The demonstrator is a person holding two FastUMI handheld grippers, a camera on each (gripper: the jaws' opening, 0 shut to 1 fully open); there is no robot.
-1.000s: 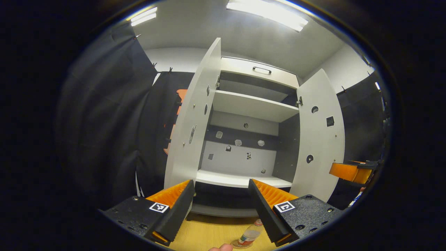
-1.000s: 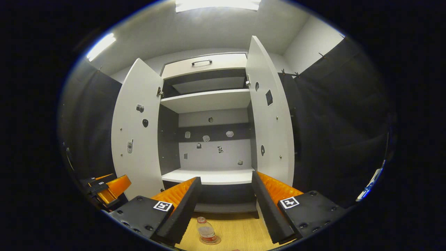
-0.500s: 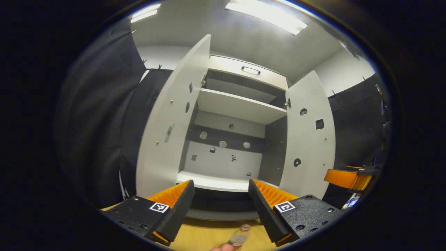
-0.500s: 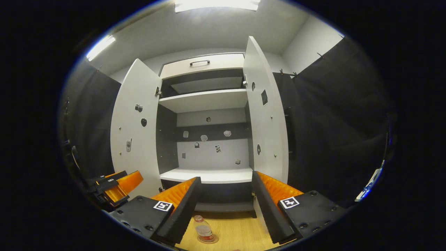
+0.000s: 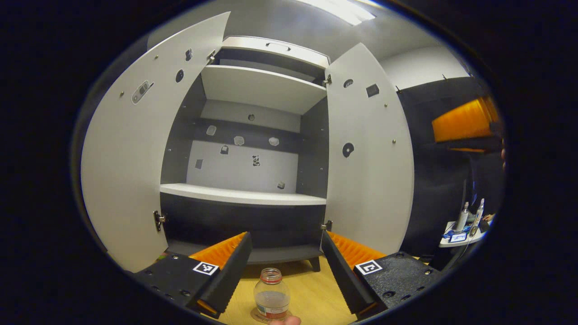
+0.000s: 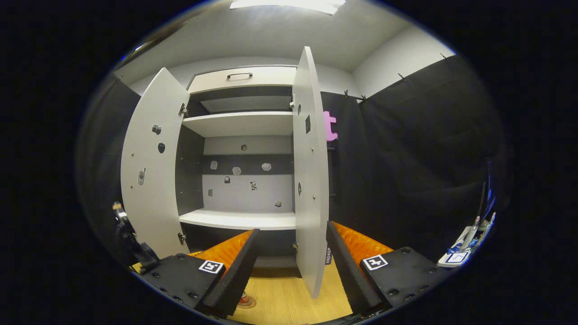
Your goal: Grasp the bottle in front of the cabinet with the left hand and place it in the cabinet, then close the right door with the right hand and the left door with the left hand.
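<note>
A small clear bottle (image 5: 271,293) with a red neck ring stands upright on the wooden floor (image 5: 316,293) in front of the cabinet. In the left gripper view it sits near the bottom edge, centred between my fingers. My left gripper (image 5: 285,235) is open and touches nothing. Both doors of the white cabinet are open: the left door (image 5: 131,158) and the right door (image 5: 365,149). My right gripper (image 6: 292,228) is open, facing the right door (image 6: 309,180) almost edge-on. In the right gripper view, my left finger (image 6: 235,266) hides most of the bottle (image 6: 245,300).
The lower shelf (image 5: 244,196) is bare, as is the upper shelf (image 5: 262,85). The right gripper (image 5: 460,122) hangs at the upper right of the left gripper view. A small table (image 5: 458,237) with bottles stands far right. A fingertip (image 5: 284,320) shows at the bottom edge.
The left gripper has dropped lower and swung towards the bottle, which now sits centred between its fingers. The right gripper has shifted right, so the right door now appears edge-on.
</note>
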